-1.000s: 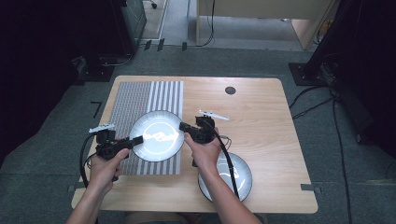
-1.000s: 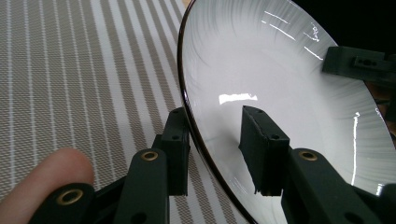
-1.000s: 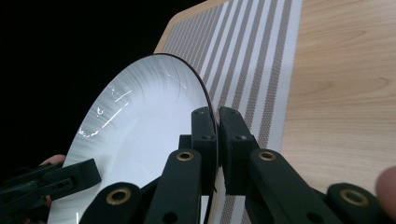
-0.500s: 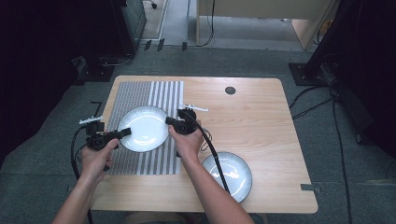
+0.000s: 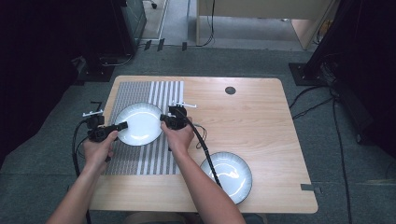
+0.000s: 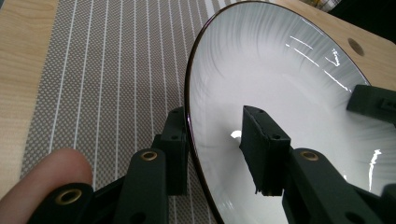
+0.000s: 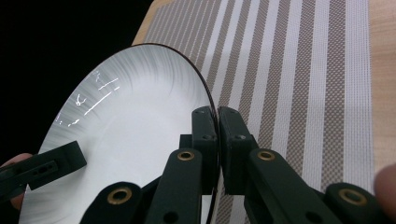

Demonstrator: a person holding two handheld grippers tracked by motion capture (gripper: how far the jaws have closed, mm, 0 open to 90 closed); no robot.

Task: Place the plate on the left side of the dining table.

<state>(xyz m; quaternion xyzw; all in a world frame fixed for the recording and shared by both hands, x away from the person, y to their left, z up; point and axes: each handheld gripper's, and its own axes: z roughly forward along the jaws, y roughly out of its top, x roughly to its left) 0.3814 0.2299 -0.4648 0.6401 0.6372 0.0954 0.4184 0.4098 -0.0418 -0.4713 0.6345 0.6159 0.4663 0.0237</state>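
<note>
The white plate (image 5: pixel 138 123) with a thin dark rim hangs over the striped placemat (image 5: pixel 154 95) at the left part of the wooden table (image 5: pixel 261 121), carried between both tools: the left gripper (image 5: pixel 122 125) is clamped on its left edge, one jaw under the rim and one on the glazed face, and the right gripper (image 5: pixel 164 118) pinches the opposite edge, its jaws pressed nearly together on the thin rim. The plate looks like glazed ceramic, so I judge it stiff, fairly heavy for such small pads, slick and liable to chip or shatter if dropped. The rim at two opposite points is the sensible hold, kept level and squeezed evenly. A second plate (image 5: pixel 229 175) lies near the table's front right edge
</note>
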